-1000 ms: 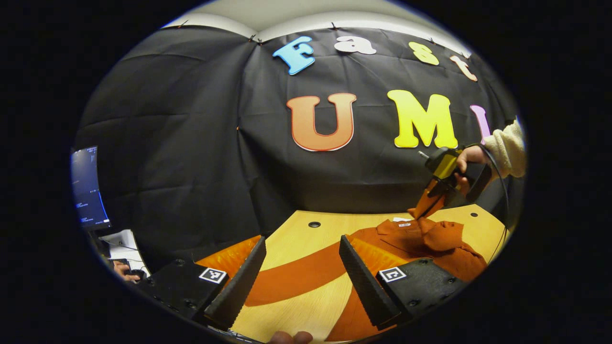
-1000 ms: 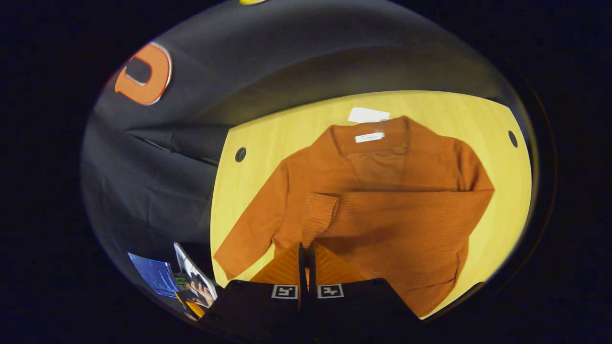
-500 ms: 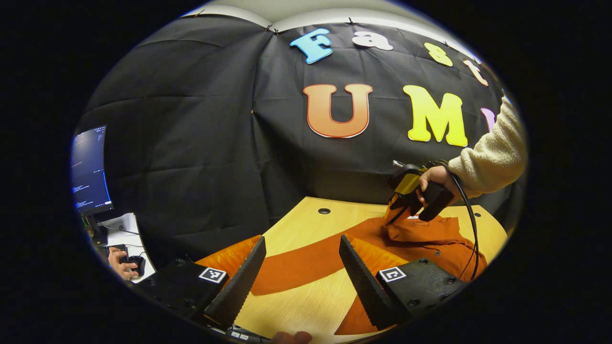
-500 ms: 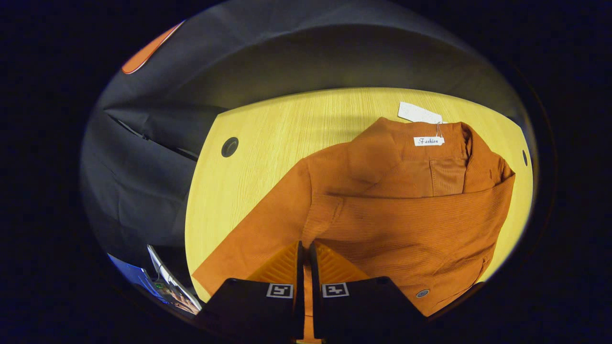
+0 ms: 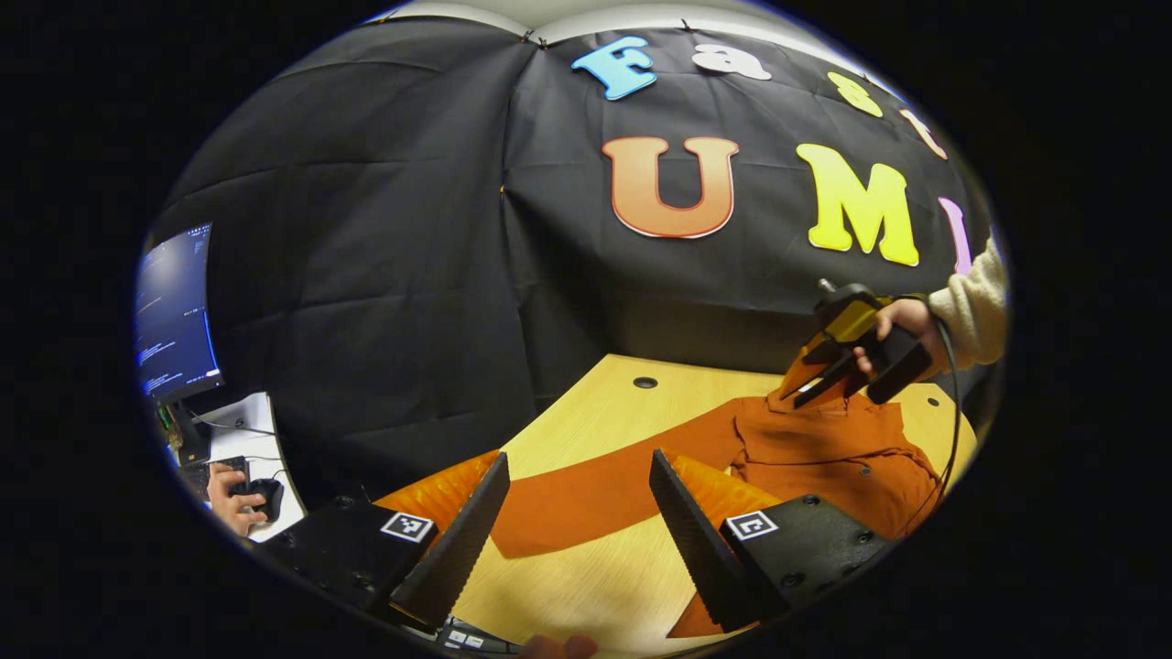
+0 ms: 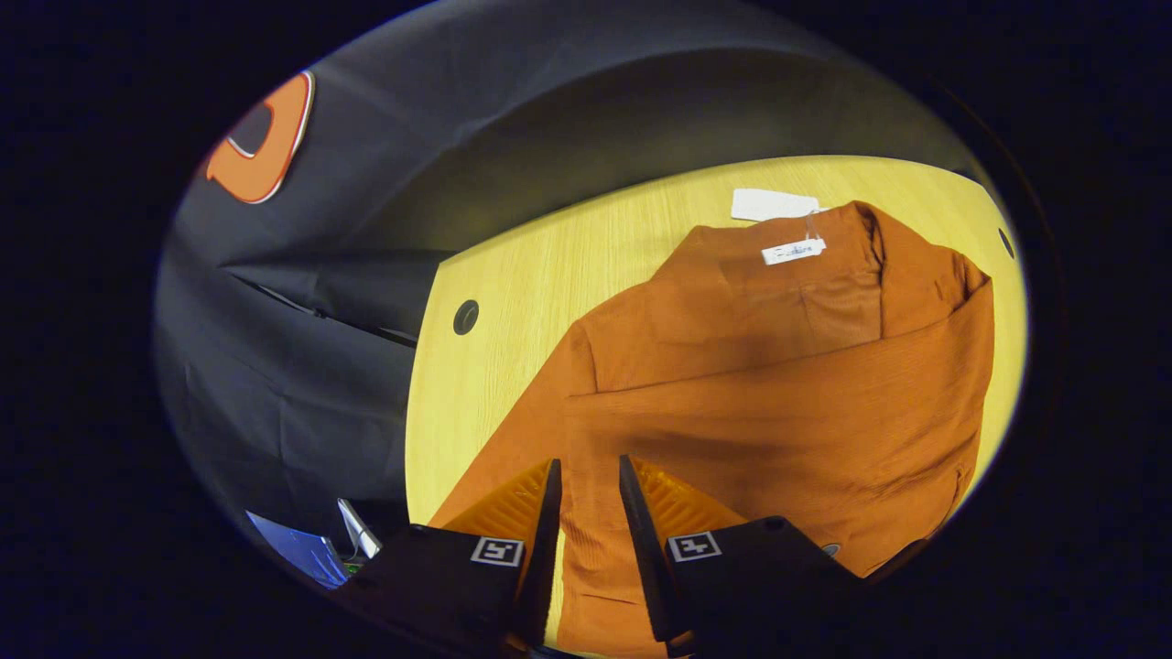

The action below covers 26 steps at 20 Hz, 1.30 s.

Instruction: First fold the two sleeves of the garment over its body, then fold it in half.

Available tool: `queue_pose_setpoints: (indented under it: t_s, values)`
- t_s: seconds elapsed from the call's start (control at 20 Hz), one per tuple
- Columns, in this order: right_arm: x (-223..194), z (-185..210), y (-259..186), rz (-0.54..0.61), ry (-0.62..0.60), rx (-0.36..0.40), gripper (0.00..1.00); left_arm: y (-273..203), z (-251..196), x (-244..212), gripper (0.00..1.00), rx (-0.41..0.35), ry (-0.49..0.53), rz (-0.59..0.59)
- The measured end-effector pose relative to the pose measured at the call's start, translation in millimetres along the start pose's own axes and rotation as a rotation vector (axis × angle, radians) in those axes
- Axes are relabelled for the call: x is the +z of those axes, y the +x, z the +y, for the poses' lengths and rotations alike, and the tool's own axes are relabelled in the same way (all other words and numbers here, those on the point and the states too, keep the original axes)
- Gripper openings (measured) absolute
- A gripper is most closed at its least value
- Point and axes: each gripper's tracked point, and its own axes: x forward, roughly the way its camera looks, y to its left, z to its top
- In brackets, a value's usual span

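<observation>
We see the orange jacket (image 6: 778, 394) on the tabletop (image 6: 513, 275) | one sleeve (image 6: 787, 384) folded across | left gripper (image 5: 577, 513) spread wide | right gripper (image 6: 586, 513) a little apart, holding nothing

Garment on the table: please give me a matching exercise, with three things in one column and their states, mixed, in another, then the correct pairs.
Things:
1. left gripper
2. one sleeve
3. other sleeve

States:
A. lies folded across the garment body
B. wide open above the table
C. stretched out flat on the wood, unfolded

Pairs: 1-B, 2-A, 3-C
</observation>
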Motion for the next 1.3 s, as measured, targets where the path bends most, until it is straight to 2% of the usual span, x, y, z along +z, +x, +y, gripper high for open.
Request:
queue_pose_setpoints:
  t_s: [0.15,0.2,0.3,0.35,0.4,0.45,0.5,0.55,0.65,0.85,0.95,1.1,1.15,1.3]
  values:
    - [1.4,-49.1,-25.5,-0.034,0.020,-0.054,0.95,17.9,10.7,-15.0,1.00,0.036,-0.011,0.053]
    - [-0.4,-68.9,-34.8,-0.035,0.048,-0.087,0.96,25.2,16.9,-19.7,1.00,0.053,-0.020,0.067]
    - [-2.0,-104.8,-59.2,-0.069,0.094,-0.082,0.96,44.2,28.5,-29.4,1.00,0.088,-0.055,0.107]
    - [-3.8,-128.2,-71.9,-0.090,0.113,-0.101,0.92,54.1,33.9,-36.1,1.00,0.103,-0.067,0.142]
    - [-12.5,-152.1,-83.7,-0.098,0.128,-0.116,0.97,63.2,41.3,-43.6,1.00,0.127,-0.079,0.178]
    - [-23.3,-173.8,-96.8,-0.096,0.144,-0.124,0.97,70.1,48.8,-51.8,1.00,0.159,-0.101,0.224]
    - [-36.0,-192.1,-107.4,-0.083,0.160,-0.128,0.92,78.9,55.0,-62.4,1.00,0.179,-0.134,0.268]
    - [-50.3,-208.5,-121.5,-0.065,0.167,-0.115,0.97,86.0,58.0,-71.7,1.00,0.179,-0.166,0.315]
    - [-70.2,-247.1,-150.3,-0.073,0.169,-0.120,0.97,94.4,54.6,-92.8,1.00,0.161,-0.220,0.412]
    - [-115.2,-328.9,-200.5,-0.090,0.213,-0.200,0.97,85.2,70.6,-125.0,1.00,0.284,-0.282,0.586]
    - [-137.5,-355.2,-219.6,-0.105,0.250,-0.218,0.97,84.9,71.0,-137.6,1.00,0.290,-0.294,0.668]
    - [-168.6,-375.6,-235.1,-0.118,0.313,-0.197,0.97,83.0,64.9,-155.6,1.00,0.257,-0.289,0.835]
    - [-177.5,-381.8,-239.5,-0.117,0.329,-0.192,0.97,87.4,66.8,-153.9,1.00,0.259,-0.279,0.854]
    - [-190.6,-394.0,-248.2,-0.133,0.356,-0.189,0.96,91.6,69.5,-152.7,0.99,0.258,-0.351,0.942]
